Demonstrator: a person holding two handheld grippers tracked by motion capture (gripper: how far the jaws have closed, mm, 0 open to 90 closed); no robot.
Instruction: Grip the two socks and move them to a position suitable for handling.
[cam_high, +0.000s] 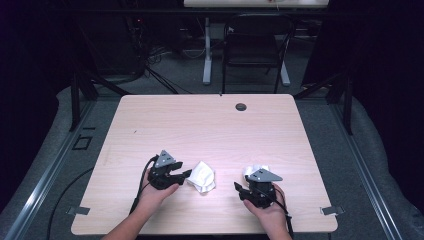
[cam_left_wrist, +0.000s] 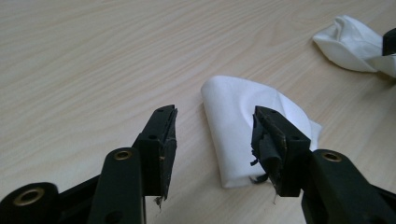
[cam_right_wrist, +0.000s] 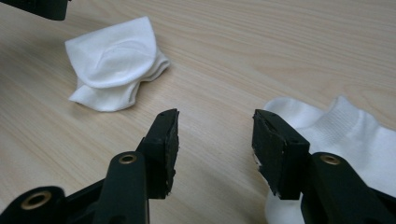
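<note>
Two white socks on the bench (cam_high: 210, 125), both near the person's edge.

Folded sock (cam_high: 202, 176): lies near centre-left, just right of the left hand-held gripper (cam_high: 186, 174). In the left gripper view it sits ahead of the jaws, a neat doubled bundle (cam_left_wrist: 243, 126), with the right-hand jaw in front of its edge. Jaws stand apart and the pads do not press on it: released, nothing held. Judged to be finished or nearly so.

Second sock (cam_high: 255, 170): lies on the right, at the far side of the right hand-held gripper (cam_high: 239, 188), partly hidden under that tool's grey plate. In the right gripper view its ribbed cuff (cam_right_wrist: 345, 135) lies flat and loose beside and behind the right-hand jaw. Gap between the jaws shows bare wood; this gripper is also released, gripping nothing. The folded sock shows at far left in that view (cam_right_wrist: 114, 63).

Progress, as a judgement: roughly half done. One sock bundled, one still loose and unfolded. Remaining: seize the loose sock, fold it, perhaps set it by the first.
</note>
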